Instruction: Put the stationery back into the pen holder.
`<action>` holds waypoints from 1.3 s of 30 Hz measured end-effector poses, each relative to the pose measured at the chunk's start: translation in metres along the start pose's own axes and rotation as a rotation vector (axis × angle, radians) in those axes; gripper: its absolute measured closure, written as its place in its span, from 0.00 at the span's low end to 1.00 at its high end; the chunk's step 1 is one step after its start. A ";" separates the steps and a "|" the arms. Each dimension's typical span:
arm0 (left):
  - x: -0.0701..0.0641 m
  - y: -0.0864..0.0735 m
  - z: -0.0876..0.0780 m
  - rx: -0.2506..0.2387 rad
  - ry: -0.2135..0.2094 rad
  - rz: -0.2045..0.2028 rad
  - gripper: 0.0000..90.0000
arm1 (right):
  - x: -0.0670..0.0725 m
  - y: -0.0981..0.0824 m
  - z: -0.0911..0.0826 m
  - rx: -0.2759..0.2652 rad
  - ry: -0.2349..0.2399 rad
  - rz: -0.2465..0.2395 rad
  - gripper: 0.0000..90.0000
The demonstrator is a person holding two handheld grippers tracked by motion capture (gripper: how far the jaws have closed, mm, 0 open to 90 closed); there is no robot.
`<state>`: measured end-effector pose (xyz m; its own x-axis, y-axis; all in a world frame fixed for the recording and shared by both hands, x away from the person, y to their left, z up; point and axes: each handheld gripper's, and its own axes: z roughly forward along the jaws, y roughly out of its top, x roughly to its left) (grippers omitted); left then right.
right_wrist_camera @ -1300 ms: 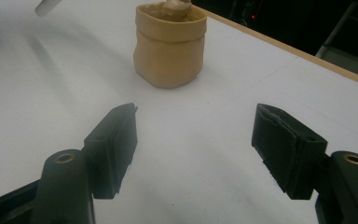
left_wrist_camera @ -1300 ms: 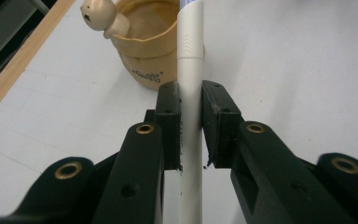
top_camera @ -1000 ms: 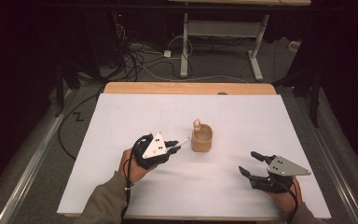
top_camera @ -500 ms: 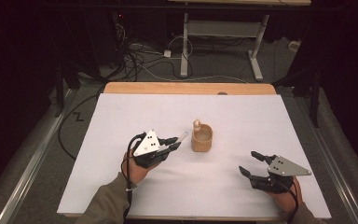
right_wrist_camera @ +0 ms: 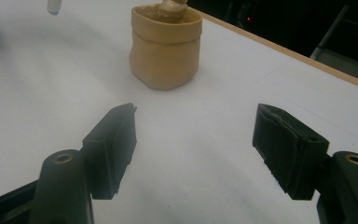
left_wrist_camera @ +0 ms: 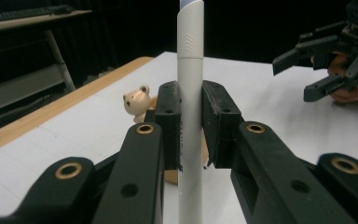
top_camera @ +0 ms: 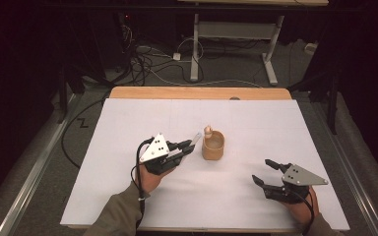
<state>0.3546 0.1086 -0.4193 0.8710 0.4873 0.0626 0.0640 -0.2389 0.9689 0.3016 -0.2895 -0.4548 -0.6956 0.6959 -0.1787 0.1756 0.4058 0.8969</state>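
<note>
The left gripper (top_camera: pixel 186 148), clenched on the white pen (top_camera: pixel 195 139), has crept toward the tan cup (top_camera: pixel 213 146) at its three o'clock; the right gripper (top_camera: pixel 267 172) waits released, so insertion looks imminent.

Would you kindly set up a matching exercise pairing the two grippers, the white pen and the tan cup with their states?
1. left gripper
2. right gripper
3. slim white pen
4. tan cup with a bear figure

A. open, holding nothing
B. standing on the white table
C. clamped between two jaws
D. shut on something

Pairs: 1-D, 2-A, 3-C, 4-B
</note>
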 end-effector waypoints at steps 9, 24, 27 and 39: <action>0.002 0.015 0.003 -0.062 -0.009 0.003 0.84 | 0.000 0.000 0.000 -0.002 -0.013 0.003 0.32; 0.010 0.039 0.020 -0.154 -0.043 -0.024 0.84 | -0.001 0.000 -0.001 0.001 -0.014 -0.003 0.32; 0.013 0.043 0.028 -0.155 -0.049 -0.024 0.84 | 0.000 -0.001 0.000 0.006 -0.013 -0.004 0.32; 0.017 0.052 0.060 -0.165 -0.093 -0.032 0.84 | -0.001 -0.001 -0.001 0.002 -0.012 -0.009 0.33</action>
<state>0.4016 0.0539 -0.3818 0.9117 0.4106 0.0162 0.0182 -0.0798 0.9966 0.3016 -0.2912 -0.4552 -0.6887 0.6993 -0.1915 0.1708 0.4132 0.8945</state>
